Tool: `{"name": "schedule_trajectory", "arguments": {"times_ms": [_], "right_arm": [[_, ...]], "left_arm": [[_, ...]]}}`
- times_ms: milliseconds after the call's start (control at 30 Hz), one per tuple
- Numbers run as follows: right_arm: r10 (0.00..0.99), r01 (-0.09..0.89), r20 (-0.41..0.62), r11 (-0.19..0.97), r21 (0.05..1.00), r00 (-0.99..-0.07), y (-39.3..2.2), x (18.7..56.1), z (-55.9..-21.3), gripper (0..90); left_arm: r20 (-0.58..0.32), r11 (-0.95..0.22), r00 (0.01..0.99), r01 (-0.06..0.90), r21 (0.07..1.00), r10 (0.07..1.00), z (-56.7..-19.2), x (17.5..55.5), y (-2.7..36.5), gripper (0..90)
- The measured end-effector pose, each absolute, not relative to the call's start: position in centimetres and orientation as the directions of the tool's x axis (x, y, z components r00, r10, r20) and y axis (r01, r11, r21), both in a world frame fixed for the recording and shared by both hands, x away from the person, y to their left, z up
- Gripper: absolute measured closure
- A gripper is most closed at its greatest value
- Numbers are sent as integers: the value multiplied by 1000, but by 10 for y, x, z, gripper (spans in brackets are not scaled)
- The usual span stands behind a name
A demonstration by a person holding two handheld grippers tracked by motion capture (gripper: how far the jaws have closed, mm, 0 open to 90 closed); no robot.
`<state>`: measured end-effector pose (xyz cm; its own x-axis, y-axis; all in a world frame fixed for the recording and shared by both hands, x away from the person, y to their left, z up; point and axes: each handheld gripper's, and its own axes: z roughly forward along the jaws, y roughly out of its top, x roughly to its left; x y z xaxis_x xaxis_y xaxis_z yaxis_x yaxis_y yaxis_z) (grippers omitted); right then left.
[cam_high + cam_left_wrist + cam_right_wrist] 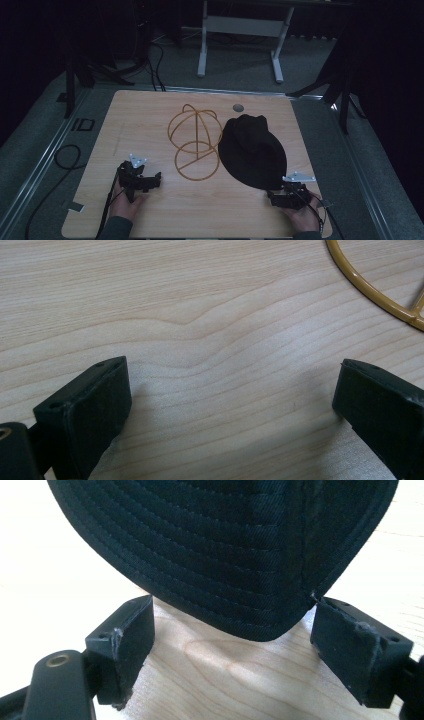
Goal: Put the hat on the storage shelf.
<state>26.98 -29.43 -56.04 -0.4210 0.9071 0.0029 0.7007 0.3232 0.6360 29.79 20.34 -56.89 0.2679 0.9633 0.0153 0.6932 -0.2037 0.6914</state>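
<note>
- Centrally on the pale wood-grain table (150,115) lies a black hat (252,150), soft twill with rows of stitching along its brim, just right of a rack (195,142) of thin golden wire bent into hoops.
- Right gripper (232,630): blocky black jaws spread apart, the brim's rounded edge between them, unclamped.
- Left gripper (232,400): jaws wide apart over bare wood, near the rack's base ring.

Dim lab, wooden table (150,120), floor cables (65,155)
</note>
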Motion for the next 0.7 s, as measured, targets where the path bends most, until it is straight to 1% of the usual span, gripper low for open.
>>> {"name": "schedule_trajectory", "arguments": {"times_ms": [33, 67, 100, 133, 233, 333, 400, 633, 667, 700], "right_arm": [[903, 700, 2, 332, 632, -430, -295, 270, -560, 206], [903, 700, 2, 332, 632, -430, -295, 270, -560, 206], [905, 716, 4, 334, 613, -426, -295, 270, -557, 250], [905, 721, 3, 337, 606, -426, -295, 270, -556, 264], [905, 719, 16, 326, 613, -424, -299, 269, -554, 316], [905, 717, 34, 312, 623, -423, -302, 268, -553, 316], [897, 701, 34, 321, 637, -441, -305, 265, -548, 282], [882, 681, 2, 363, 635, -472, -303, 265, -538, 276], [873, 672, -21, 391, 629, -488, -299, 266, -534, 280], [872, 670, -27, 395, 629, -489, -298, 266, -533, 283]], "left_arm": [[16, -204, 267, 693, 692, 963, -569, 298, 203, 26], [16, -204, 267, 693, 692, 963, -569, 298, 203, 26], [15, -204, 268, 693, 691, 963, -569, 298, 203, 26], [15, -204, 268, 693, 691, 963, -569, 298, 203, 26], [16, -204, 268, 693, 691, 963, -569, 298, 203, 26], [15, -203, 268, 693, 692, 963, -569, 298, 203, 26], [16, -205, 269, 693, 691, 963, -569, 298, 203, 26], [15, -205, 270, 693, 691, 963, -569, 298, 203, 26], [15, -205, 271, 693, 691, 963, -569, 298, 203, 26], [15, -205, 271, 693, 691, 963, -569, 298, 203, 26]]}}
